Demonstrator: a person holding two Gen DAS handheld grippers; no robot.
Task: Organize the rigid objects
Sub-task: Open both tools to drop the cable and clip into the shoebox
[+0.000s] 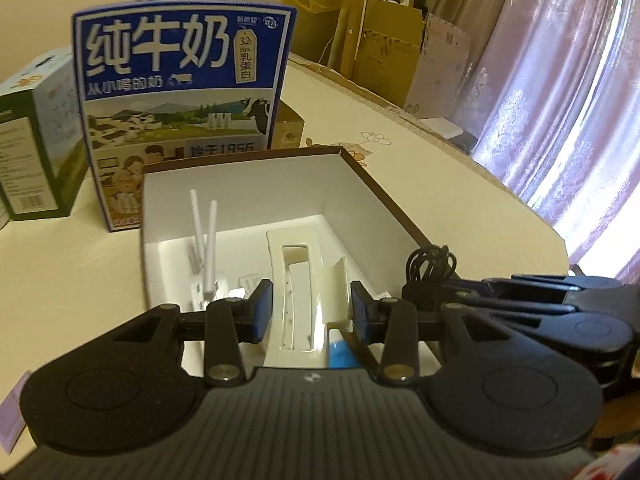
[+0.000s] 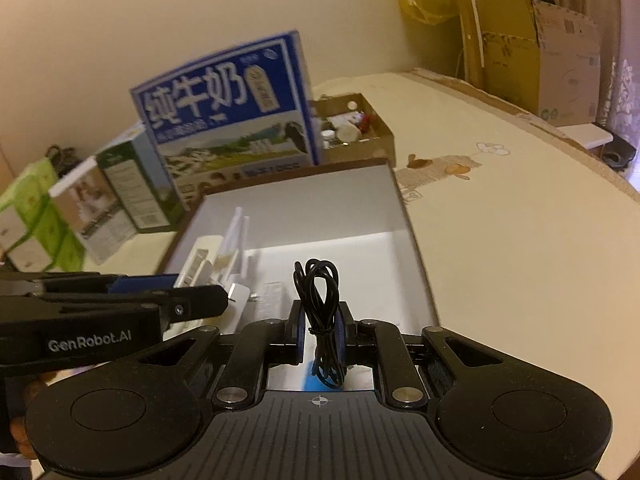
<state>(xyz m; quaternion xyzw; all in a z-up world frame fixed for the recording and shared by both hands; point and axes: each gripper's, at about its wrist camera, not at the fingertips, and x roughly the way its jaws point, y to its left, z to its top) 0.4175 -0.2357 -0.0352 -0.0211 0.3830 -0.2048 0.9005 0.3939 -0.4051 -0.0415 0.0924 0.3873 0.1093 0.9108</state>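
Right gripper point(image 2: 319, 338) fingers are clamped tight on a coiled black cable point(image 2: 320, 304), loop standing up between the pads, hanging over the near edge of the open white box point(image 1: 240, 188). Left gripper point(image 1: 312, 306) fingers sit partly open around a white plastic cradle point(image 1: 298, 280); pads look to be gripping its sides, contact not fully clear. Ahead of the left fingers, a white router with two antennas point(image 1: 204, 236) lies in the box. Beyond the box: the milk carton point(image 1: 180, 92). Looks like the placing step. Next: lower both into free floor space, clear of the antennas, then release.
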